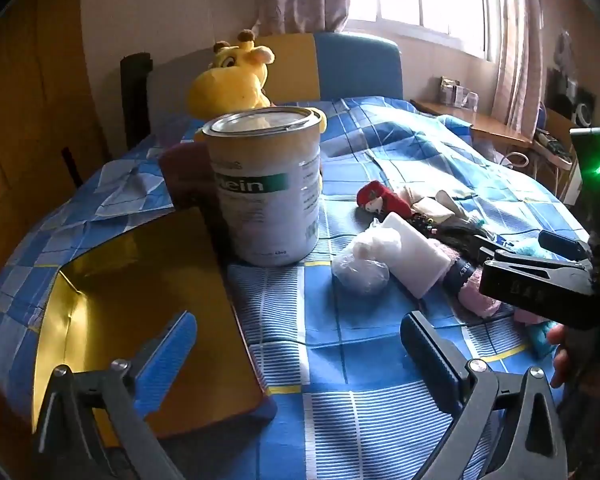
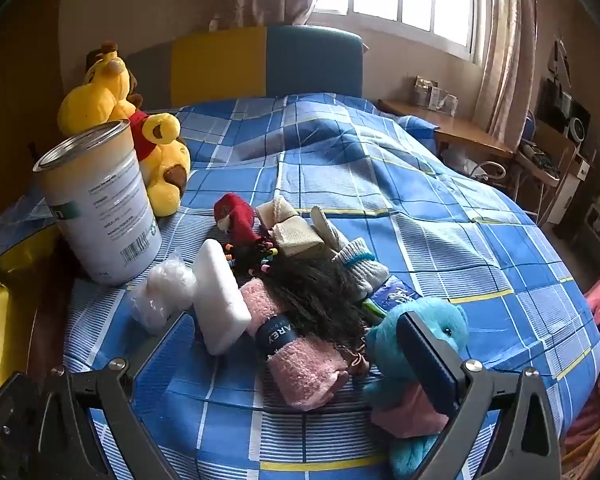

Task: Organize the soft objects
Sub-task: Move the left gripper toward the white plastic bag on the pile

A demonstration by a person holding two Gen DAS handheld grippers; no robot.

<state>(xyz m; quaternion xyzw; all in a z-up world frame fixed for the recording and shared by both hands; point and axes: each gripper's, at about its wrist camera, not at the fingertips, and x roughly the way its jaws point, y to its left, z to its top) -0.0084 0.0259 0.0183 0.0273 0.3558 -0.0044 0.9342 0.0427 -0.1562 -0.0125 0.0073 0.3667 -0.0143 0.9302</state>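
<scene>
Soft things lie in a heap on the blue checked bed: a rolled pink towel (image 2: 296,356) with a dark band, a white foam block (image 2: 220,300), a clear bag of white stuffing (image 2: 162,288), a dark wig (image 2: 320,292), a red doll (image 2: 236,212), grey gloves (image 2: 356,260) and a blue plush (image 2: 416,344). My right gripper (image 2: 296,344) is open, its fingers wide on either side of the pink towel. My left gripper (image 1: 300,340) is open and empty above the bed beside an open gold-lined box (image 1: 140,300). The heap also shows in the left view (image 1: 404,252).
A tall white tin (image 1: 266,184) stands next to the box. Yellow plush toys (image 2: 120,120) sit behind it by the headboard. A desk (image 2: 452,128) stands at the right under the window. The right gripper's body (image 1: 540,280) shows at the right of the left view.
</scene>
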